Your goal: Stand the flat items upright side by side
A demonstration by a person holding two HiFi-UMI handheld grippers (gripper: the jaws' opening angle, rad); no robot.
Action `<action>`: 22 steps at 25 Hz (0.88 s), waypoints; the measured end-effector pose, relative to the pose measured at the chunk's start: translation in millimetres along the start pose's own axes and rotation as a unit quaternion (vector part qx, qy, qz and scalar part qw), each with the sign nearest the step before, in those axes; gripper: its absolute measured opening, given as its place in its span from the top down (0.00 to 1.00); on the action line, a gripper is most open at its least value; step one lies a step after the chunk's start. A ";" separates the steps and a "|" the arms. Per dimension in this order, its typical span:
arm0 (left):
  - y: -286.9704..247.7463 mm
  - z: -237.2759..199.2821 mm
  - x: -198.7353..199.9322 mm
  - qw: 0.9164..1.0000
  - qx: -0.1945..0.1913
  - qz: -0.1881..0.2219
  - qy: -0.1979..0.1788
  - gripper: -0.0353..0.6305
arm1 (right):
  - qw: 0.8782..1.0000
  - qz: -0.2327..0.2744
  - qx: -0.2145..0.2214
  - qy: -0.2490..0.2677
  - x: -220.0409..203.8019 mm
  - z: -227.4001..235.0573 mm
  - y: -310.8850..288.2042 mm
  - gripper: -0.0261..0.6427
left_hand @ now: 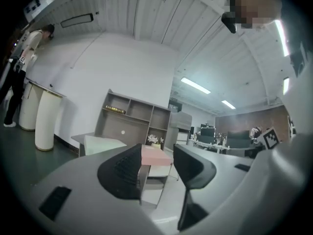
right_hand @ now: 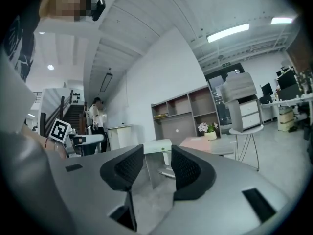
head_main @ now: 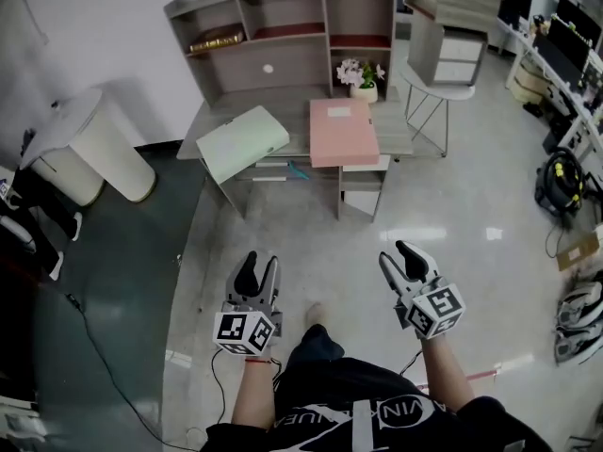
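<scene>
pink folder (head_main: 343, 132): thick, rectangular, lying flat on the desk, right of centre, front edge hanging slightly over the desk's front; small label near its back edge
pale green folder (head_main: 243, 143): same kind, lying flat on the left half of the desk, skewed, one corner past the front edge; close to the pink one, can't tell if they touch
desk (head_main: 391, 135): grey, shelf unit (head_main: 283, 36) along its back; flower pot (head_main: 363, 80) just behind the pink folder
left gripper (head_main: 260, 262): jaws partly apart, nothing held; well short of the desk, over bare floor; its own view shows only the distant pink folder in the gap
right gripper (head_main: 396, 254): jaws partly apart, nothing held; level with the left, also well short of the desk; distant pale green folder in its gap
side table (head_main: 443, 92): round, right of the desk, drawer unit on top
</scene>
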State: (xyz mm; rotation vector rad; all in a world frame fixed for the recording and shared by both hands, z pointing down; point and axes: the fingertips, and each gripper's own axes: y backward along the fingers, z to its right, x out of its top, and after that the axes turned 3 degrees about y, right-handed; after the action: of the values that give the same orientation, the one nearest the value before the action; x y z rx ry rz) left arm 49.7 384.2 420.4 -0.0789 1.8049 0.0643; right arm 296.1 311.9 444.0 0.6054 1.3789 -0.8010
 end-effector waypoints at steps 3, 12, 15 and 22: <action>-27.8 -19.1 -6.9 1.000 -0.003 -0.022 0.019 0.66 | 1.000 -0.011 -0.014 -0.018 -4.5 15.4 -21.6 0.68; -113.1 -64.3 -9.1 0.997 -0.034 -0.053 0.048 0.66 | 0.997 -0.033 -0.052 -0.046 -11.3 51.5 -84.4 0.69; -141.8 -76.8 -6.9 0.996 -0.048 -0.060 0.052 0.66 | 0.996 -0.033 -0.067 -0.058 -10.4 66.3 -106.0 0.69; -199.8 -117.4 -4.9 0.994 -0.057 -0.066 0.064 0.66 | 0.994 -0.033 -0.084 -0.068 -9.3 92.4 -163.2 0.69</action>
State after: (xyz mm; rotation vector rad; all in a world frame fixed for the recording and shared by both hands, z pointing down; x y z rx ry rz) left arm -45.3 175.2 452.2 -0.2900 1.9195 0.0693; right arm 223.5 141.9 476.8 0.3682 1.3305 -0.7566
